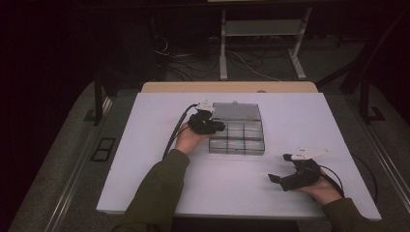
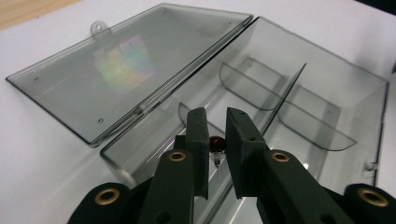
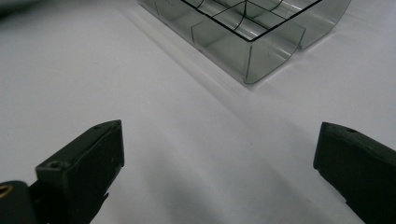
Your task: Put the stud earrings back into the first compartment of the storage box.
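While the white tabletop (image 1: 159,183) carries everything, the biggest thing ahead of the left hand-held gripper (image 2: 217,133) is a smoky clear plastic box (image 2: 327,93) with curved dividers, its lid (image 2: 126,70) folded flat on the far side. That gripper hangs just over the box's near corner compartment, jaws drawn close and clenched on a small dark red bead (image 2: 217,143), from which a thin metal pin hangs down. The right hand-held gripper (image 1: 285,168) rests well off to the side, jaws spread wide and empty.

The risk I see is in the drop: the bead is tiny, glossy and round, gripped only at its sides, so a slight tilt or early release could let it hit the box wall or a divider and bounce out onto the tabletop. The pin could also catch on a jaw pad.
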